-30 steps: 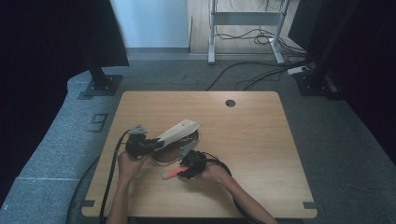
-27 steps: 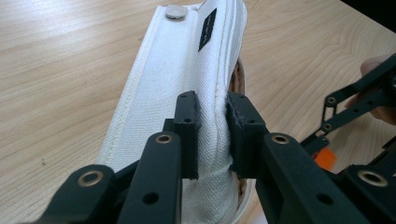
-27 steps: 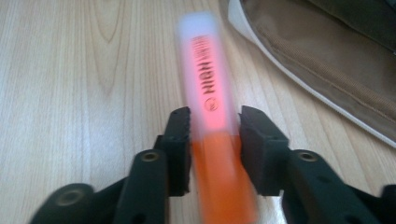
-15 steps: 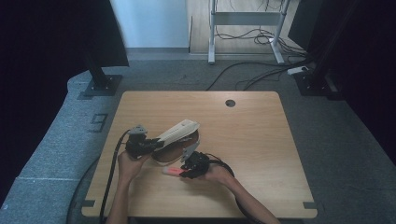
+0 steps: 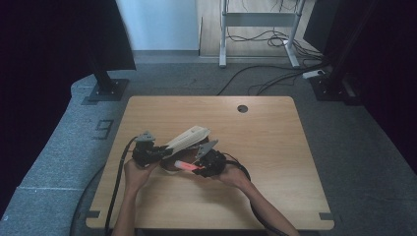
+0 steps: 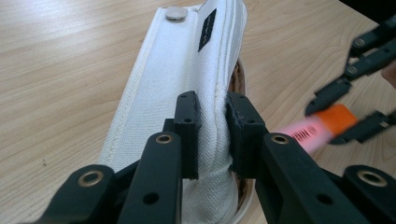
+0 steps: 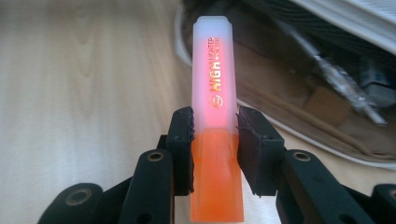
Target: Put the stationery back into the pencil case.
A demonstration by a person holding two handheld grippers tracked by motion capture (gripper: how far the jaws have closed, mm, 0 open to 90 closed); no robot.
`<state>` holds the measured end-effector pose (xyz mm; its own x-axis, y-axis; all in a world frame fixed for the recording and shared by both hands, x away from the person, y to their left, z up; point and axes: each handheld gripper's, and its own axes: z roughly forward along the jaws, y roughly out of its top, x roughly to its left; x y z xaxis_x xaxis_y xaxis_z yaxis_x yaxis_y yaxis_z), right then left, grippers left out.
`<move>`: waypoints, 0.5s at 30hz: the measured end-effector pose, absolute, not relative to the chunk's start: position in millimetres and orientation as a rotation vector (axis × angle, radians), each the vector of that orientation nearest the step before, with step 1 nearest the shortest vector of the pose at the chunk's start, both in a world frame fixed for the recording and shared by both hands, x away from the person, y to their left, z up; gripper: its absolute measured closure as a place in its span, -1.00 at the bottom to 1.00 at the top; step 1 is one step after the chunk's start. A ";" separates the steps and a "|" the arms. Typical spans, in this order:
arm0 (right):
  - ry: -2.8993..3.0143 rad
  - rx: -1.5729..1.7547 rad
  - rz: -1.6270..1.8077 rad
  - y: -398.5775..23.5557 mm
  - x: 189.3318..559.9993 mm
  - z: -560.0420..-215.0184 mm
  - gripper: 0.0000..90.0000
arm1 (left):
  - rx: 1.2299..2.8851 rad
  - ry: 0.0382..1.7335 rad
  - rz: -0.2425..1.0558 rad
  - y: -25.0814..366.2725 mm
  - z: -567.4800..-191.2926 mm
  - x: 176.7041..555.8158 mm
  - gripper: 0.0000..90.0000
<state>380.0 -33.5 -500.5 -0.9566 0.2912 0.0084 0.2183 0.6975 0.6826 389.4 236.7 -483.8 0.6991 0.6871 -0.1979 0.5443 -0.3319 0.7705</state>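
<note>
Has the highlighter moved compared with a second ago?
Yes. The highlighter, in the right hand-held gripper, now sits closer to the white pouch and farther from the table's near edge.

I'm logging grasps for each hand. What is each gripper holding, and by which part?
Left gripper pinches the white pencil case by its fabric flap. Right gripper clamps the orange highlighter where cap meets barrel.

Dim, dark-edged high view; gripper views bright, with blurred backgrounds

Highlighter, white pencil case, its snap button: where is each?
Highlighter point(image 7: 212, 93), right gripper view, on its pale cap.
White pencil case point(image 6: 163, 88), left gripper view, on its canvas flap.
Snap button point(image 6: 175, 13), left gripper view, on its metal face.
</note>
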 end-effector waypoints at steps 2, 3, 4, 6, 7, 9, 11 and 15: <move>2.794 0.439 1.095 -32.7 384.8 -500.7 0.47 | 2.020 0.945 0.205 236.5 -483.5 389.1 0.68; 2.790 0.446 1.083 -31.8 387.0 -500.8 0.47 | 2.020 0.944 0.206 236.2 -483.3 388.9 0.69; 2.787 0.447 1.069 -30.8 389.4 -501.0 0.47 | 2.021 0.944 0.206 236.0 -483.2 388.7 0.69; 2.786 0.450 1.049 -28.7 393.7 -501.7 0.47 | 2.020 0.943 0.205 235.5 -483.1 388.6 0.68; 2.786 0.453 1.036 -26.9 396.9 -502.4 0.47 | 2.020 0.944 0.204 235.3 -483.1 388.5 0.69; 2.786 0.460 1.028 -23.2 401.7 -504.5 0.47 | 2.020 0.944 0.203 235.0 -483.3 388.7 0.68; 2.790 0.460 1.015 -18.9 406.3 -507.1 0.46 | 2.020 0.944 0.202 234.9 -483.5 388.8 0.68; 2.787 0.455 0.993 -10.1 413.3 -512.2 0.47 | 2.013 0.947 0.199 234.9 -483.6 388.9 0.68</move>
